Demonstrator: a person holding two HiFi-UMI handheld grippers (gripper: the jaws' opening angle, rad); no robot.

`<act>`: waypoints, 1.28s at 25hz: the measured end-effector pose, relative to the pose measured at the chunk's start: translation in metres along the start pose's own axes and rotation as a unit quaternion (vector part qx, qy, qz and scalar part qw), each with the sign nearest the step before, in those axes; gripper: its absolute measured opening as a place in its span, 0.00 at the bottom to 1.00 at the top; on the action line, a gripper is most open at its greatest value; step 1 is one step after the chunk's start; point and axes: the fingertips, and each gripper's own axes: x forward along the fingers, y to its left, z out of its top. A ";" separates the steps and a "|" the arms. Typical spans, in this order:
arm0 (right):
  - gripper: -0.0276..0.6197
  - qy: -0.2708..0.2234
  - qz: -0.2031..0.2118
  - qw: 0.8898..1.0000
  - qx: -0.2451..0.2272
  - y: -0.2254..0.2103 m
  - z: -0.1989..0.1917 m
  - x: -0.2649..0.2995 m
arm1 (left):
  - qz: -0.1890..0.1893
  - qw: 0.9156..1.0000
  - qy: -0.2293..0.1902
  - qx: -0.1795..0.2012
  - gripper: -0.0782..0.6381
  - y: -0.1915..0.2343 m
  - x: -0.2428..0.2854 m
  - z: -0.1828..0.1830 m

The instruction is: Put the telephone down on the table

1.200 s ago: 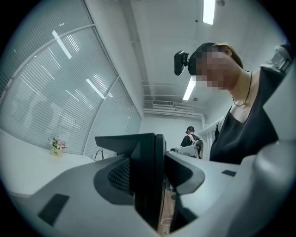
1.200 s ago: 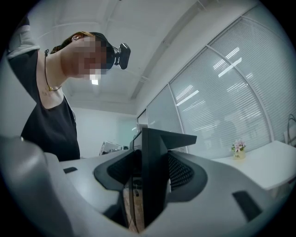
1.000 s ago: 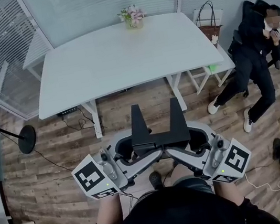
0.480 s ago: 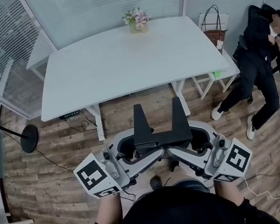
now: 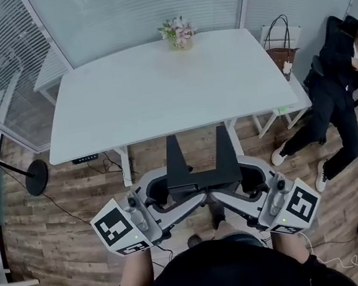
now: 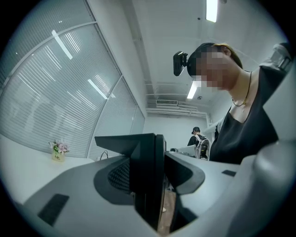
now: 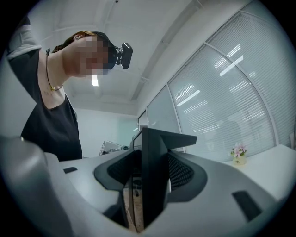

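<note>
The telephone point(image 5: 204, 181) is a black piece with two prongs that point toward the white table point(image 5: 156, 88). It hangs over the wooden floor, its prong tips just short of the table's near edge. My left gripper point(image 5: 167, 200) clamps its left side and my right gripper point(image 5: 247, 187) its right side. In the left gripper view the black telephone point(image 6: 147, 178) stands edge-on between the grey jaws, and the right gripper view shows the telephone point(image 7: 153, 176) the same way. Both grippers are shut on it.
A small vase of flowers point(image 5: 178, 34) stands at the table's far edge. A person point(image 5: 339, 85) sits at the right beside a chair with a handbag point(image 5: 282, 47). A round black stand base point(image 5: 35, 178) and cables lie on the floor at left.
Both grippers have carried the telephone forward toward the table. The table's near edge now sits right at the prong tips.
</note>
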 end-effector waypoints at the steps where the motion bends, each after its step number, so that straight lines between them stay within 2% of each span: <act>1: 0.38 0.001 0.001 1.000 0.001 -0.007 0.000 0.002 | 0.001 1.000 0.000 0.000 0.41 0.006 0.004 0.000; 12: 0.38 0.000 0.029 1.000 -0.005 -0.078 0.012 0.015 | 0.023 1.000 -0.006 0.013 0.41 0.063 0.045 0.014; 19: 0.38 0.000 0.049 0.999 0.017 -0.154 0.017 0.003 | 0.043 0.999 -0.003 0.007 0.41 0.111 0.107 0.009; 25: 0.38 0.002 0.060 0.998 0.008 -0.159 0.017 0.004 | 0.053 0.998 -0.009 0.013 0.41 0.114 0.109 0.010; 28: 0.38 0.002 0.073 0.997 0.022 -0.155 0.020 0.006 | 0.060 0.998 -0.014 0.015 0.41 0.115 0.109 0.011; 32: 0.38 0.001 0.075 0.997 0.009 -0.161 0.018 0.005 | 0.067 0.997 -0.015 0.016 0.41 0.116 0.110 0.010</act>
